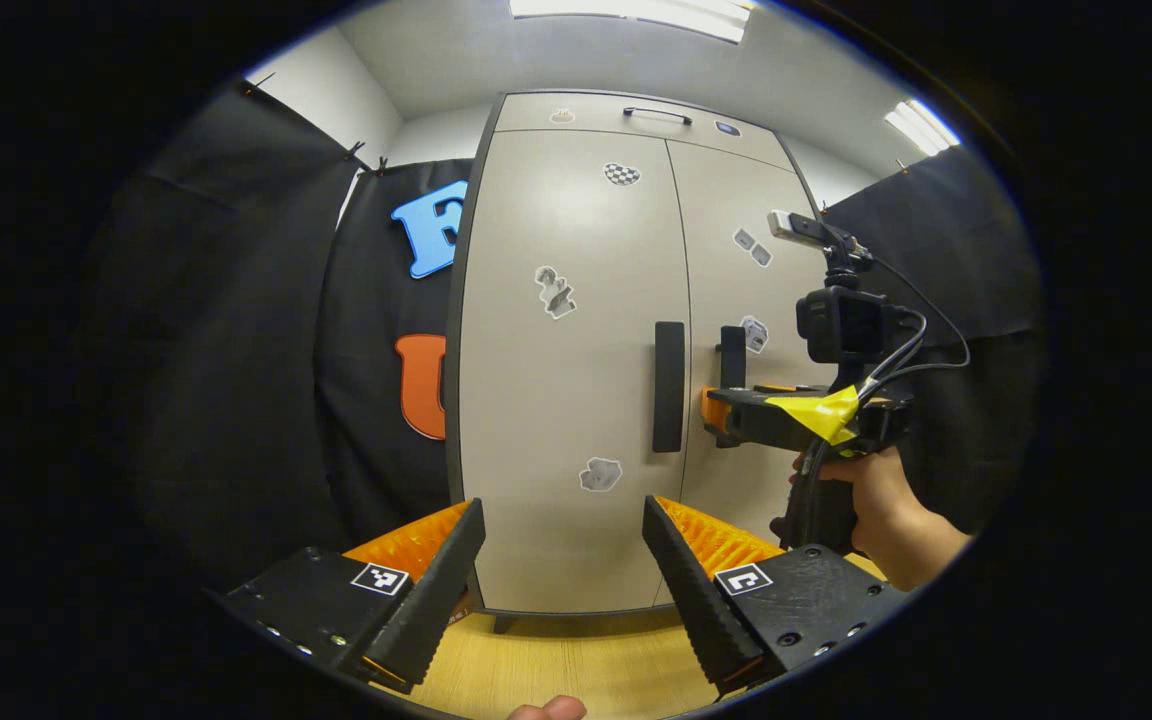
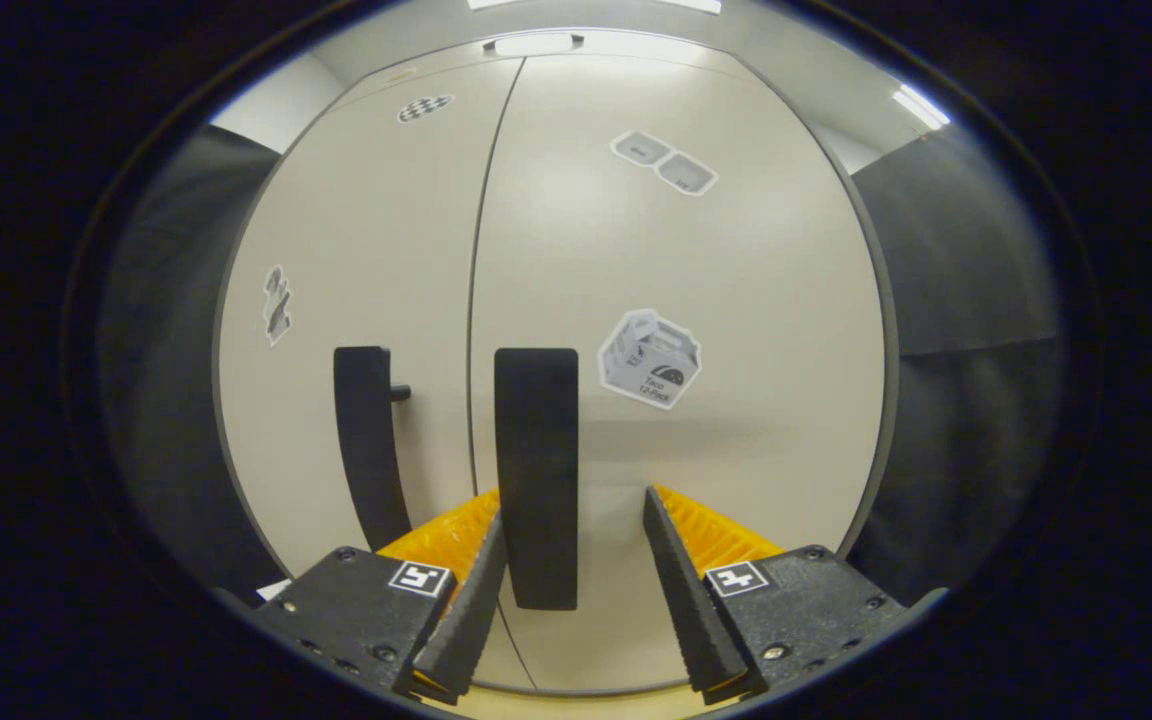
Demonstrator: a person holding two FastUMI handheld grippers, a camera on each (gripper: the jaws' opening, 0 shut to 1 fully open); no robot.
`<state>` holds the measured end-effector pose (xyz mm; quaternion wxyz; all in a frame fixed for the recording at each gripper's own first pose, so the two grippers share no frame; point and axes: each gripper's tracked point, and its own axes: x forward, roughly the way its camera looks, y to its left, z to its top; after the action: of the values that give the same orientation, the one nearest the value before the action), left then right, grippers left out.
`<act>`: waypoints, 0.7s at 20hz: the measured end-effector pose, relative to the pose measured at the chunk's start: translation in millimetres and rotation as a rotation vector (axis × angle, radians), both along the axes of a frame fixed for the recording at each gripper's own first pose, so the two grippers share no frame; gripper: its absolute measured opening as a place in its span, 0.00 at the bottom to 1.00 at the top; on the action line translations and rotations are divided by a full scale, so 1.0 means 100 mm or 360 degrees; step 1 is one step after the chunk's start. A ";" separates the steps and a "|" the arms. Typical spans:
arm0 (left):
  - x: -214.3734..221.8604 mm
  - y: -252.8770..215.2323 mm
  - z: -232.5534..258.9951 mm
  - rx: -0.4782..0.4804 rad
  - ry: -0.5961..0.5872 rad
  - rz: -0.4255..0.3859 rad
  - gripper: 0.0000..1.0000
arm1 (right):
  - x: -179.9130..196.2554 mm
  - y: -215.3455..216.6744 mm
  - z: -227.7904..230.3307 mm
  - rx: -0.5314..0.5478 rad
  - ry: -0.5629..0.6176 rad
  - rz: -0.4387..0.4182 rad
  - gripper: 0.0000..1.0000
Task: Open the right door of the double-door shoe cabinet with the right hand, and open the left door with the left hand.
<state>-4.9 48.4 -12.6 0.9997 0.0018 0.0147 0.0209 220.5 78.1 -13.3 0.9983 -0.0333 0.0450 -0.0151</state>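
The beige double-door shoe cabinet (image 1: 576, 300) stands straight ahead with both doors shut. In the left gripper view my left gripper (image 1: 564, 520) is open, well short of the cabinet, with the left door's dark vertical handle (image 1: 668, 386) above its right finger. A hand holds my right gripper (image 1: 718, 412) up against the right door's handle (image 1: 732, 356). In the right gripper view that gripper (image 2: 573, 520) is open with the right door's handle (image 2: 536, 478) standing between its fingers, close to the left finger. The left door's handle (image 2: 368, 445) is beside it.
A top drawer with a thin bar handle (image 1: 656, 113) sits above the doors. Stickers dot both doors. The floor (image 1: 576, 660) under the cabinet is light wood. Black cloth (image 1: 236, 350) hangs on both sides. A fingertip (image 1: 548, 710) shows at the bottom edge.
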 end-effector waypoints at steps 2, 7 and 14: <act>-0.03 -0.01 0.03 -0.0005 -0.0007 0.0000 0.95 | 0.00 0.05 -0.01 -0.0014 0.0006 0.0010 0.70; -0.05 0.08 0.01 -0.0016 -0.0017 0.0025 0.95 | 0.01 0.15 -0.01 0.0009 -0.0030 0.0038 0.29; -0.05 0.09 0.00 -0.0033 -0.0009 0.0029 0.95 | 0.01 0.15 -0.01 -0.0032 -0.0039 0.0071 0.08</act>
<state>-10.1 57.0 -12.6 0.9994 -0.0088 0.0121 0.0298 221.1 93.3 -14.1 0.9985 -0.0442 0.0320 0.0061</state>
